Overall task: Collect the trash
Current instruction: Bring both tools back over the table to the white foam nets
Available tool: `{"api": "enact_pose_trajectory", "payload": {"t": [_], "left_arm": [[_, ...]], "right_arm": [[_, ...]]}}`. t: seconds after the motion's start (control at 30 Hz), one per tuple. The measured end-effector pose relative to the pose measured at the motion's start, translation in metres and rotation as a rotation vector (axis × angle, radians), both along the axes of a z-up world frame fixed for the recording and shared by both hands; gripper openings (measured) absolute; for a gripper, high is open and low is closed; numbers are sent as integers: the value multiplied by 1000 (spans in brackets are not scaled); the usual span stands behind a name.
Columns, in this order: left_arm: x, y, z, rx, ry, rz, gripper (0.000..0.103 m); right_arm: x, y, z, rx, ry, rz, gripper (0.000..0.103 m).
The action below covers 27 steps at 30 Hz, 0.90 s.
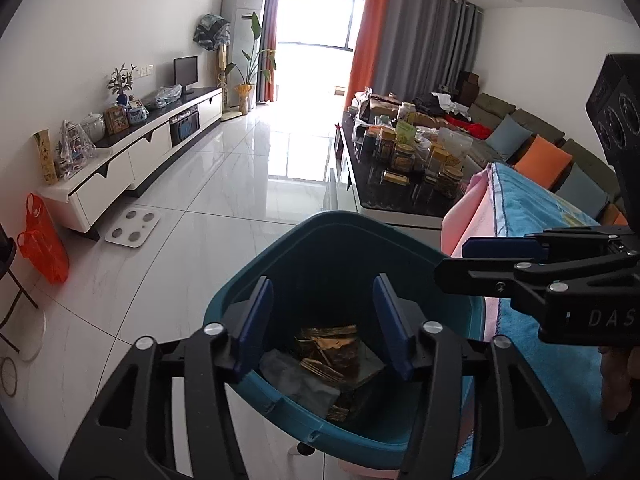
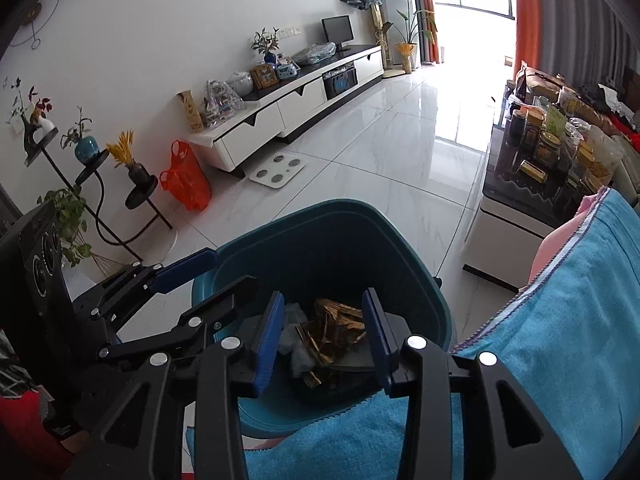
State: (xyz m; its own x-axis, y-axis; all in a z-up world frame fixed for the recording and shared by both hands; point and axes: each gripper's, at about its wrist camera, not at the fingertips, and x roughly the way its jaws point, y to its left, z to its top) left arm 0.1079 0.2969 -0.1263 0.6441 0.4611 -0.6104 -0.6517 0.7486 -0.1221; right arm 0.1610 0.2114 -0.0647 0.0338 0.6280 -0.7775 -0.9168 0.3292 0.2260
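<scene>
A teal bin (image 1: 280, 242) (image 2: 320, 210) stands on the tiled floor right below both grippers. In it lie crumpled gold wrappers (image 1: 328, 344) (image 2: 336, 328) and a greyish plastic scrap (image 1: 288, 376) (image 2: 292, 316). My left gripper (image 1: 322, 280) hangs over the bin's mouth, jaws open, nothing between the blue pads (image 1: 256, 320). My right gripper (image 2: 322, 294) hangs over the same opening, open and empty as well. Each shows in the other's view: the right gripper (image 1: 450, 262) reaches in from the right, the left gripper (image 2: 234, 268) from the left, above the rim.
A blue towel (image 1: 540, 216) (image 2: 580, 280) over pink cloth drapes beside the bin. Behind it is a dark coffee table (image 1: 384, 200) crowded with jars. An orange bag (image 2: 186, 184), a white scale (image 2: 278, 168), a plant stand (image 2: 100, 184) and a long TV cabinet (image 2: 280, 108) line the wall.
</scene>
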Motion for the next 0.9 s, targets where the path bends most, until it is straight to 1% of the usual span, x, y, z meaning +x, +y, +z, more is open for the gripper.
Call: {"api": "enact_pose_trajectory", "payload": {"t": [0.07,0.17,0.2,0.27,0.3,0.33,0.43,0.5,0.57,0.63,0.7,0.83,0.9], "left_arm": [[-8,-2,4,1,-12,5,56],[-17,-5,13,10,-32,18,64],[-20,-6,17,14,-41,23,68],[-33,-8,24,24,-53,30,73],[-40,-11,28,29,-62,34,77],[-46,-12,33,35,-72,40,80],[-62,-17,46,49,-95,50,86],[-69,-21,55,62,-110,54,89],[-75,-25,66,78,-125,56,92],[-80,-31,76,91,-145,53,95],[-86,-38,86,103,-164,49,97],[-85,-58,105,140,-184,18,97],[-88,-69,113,158,-198,11,97]], "right_arm": [[0,-4,4,14,-5,-7,41],[-2,-11,11,40,-13,-18,49],[-2,-14,14,49,-17,-22,55],[-3,-21,19,63,-26,-29,57],[-4,-25,22,74,-30,-32,61],[-5,-30,25,89,-35,-35,68],[-8,-45,34,122,-55,-43,75],[-10,-54,40,141,-65,-47,79],[-12,-64,46,160,-78,-47,81],[-13,-76,52,181,-94,-55,87],[-16,-85,56,197,-105,-62,89],[-20,-112,66,239,-138,-81,96],[-21,-123,67,245,-162,-95,96]]}}
